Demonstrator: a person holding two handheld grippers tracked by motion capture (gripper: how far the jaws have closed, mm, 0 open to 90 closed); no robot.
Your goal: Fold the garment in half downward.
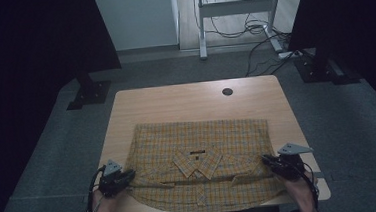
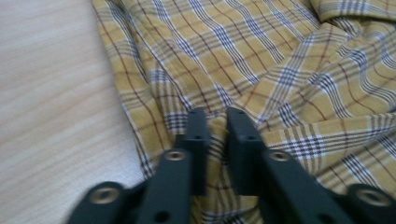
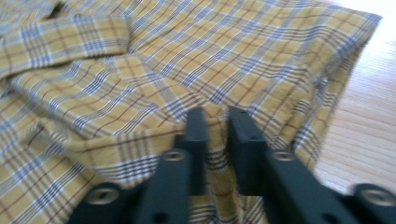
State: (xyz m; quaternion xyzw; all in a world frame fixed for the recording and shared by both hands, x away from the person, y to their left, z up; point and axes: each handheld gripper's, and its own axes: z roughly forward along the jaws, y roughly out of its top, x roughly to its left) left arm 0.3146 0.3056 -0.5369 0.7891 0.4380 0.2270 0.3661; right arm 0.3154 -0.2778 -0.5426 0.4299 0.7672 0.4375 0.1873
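With the yellow plaid shirt (image 1: 200,160) lying in the lower middle of the counter (image 1: 175,102), the left gripper (image 1: 126,176) and right gripper (image 1: 269,160) each pinch a fold at its edges, jaws nearly closed on cloth, so folding seems underway and next probably calls for an even lift together.

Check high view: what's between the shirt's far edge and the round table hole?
Bare wood tabletop only; nothing lies between the shirt and the hole.

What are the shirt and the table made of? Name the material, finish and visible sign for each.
Shirt: thin woven cloth, likely cotton; matte yellow plaid that folds and creases softly.
Table: wood or wood-look laminate; smooth, pale, with fine straight grain lines and a faint sheen.
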